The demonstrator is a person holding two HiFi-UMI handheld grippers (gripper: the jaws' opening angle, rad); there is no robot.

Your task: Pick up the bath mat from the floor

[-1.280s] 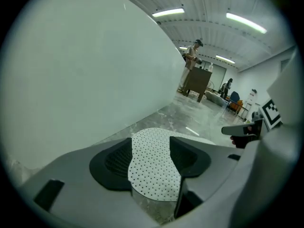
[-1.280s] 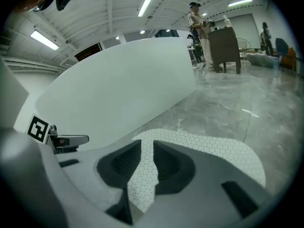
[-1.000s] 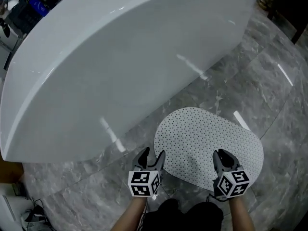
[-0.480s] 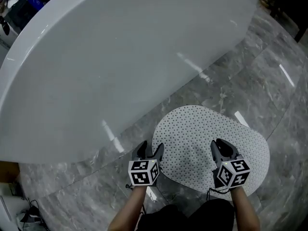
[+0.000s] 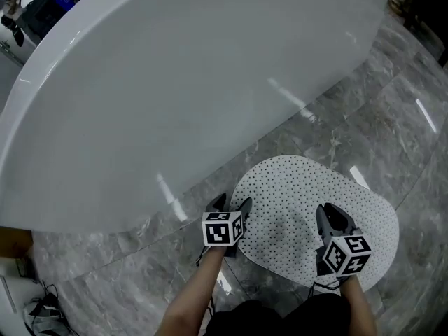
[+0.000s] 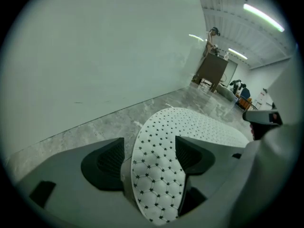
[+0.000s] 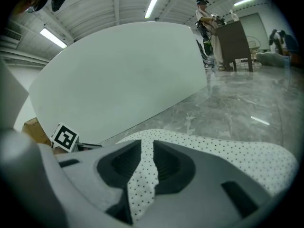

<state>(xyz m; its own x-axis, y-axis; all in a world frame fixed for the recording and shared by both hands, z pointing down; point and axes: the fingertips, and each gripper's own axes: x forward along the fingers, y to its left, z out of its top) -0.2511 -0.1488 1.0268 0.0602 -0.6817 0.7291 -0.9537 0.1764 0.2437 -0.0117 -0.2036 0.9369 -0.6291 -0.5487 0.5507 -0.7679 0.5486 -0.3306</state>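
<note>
The white, dotted oval bath mat (image 5: 308, 201) lies on the grey marble floor beside the bathtub. My left gripper (image 5: 232, 204) is at the mat's left edge. In the left gripper view the mat's rim (image 6: 156, 175) stands between the jaws of that gripper (image 6: 151, 148); they are opening, and the pads no longer press on it. My right gripper (image 5: 330, 215) is over the mat's near right part. In the right gripper view a pinched fold of the mat (image 7: 142, 179) sits between the jaws of the right gripper (image 7: 147, 151), shut on it.
The big white bathtub (image 5: 175, 82) fills the upper left, its wall close to the mat. Grey marble floor (image 5: 399, 110) runs to the right. A cardboard box (image 5: 10, 243) and cables (image 5: 42, 310) lie at the left. A brown cabinet (image 7: 237, 39) with a person beside it stands far off.
The left gripper's jaws have spread wider around the mat's left edge and it has moved slightly forward. The right gripper keeps its pinch on the mat.
</note>
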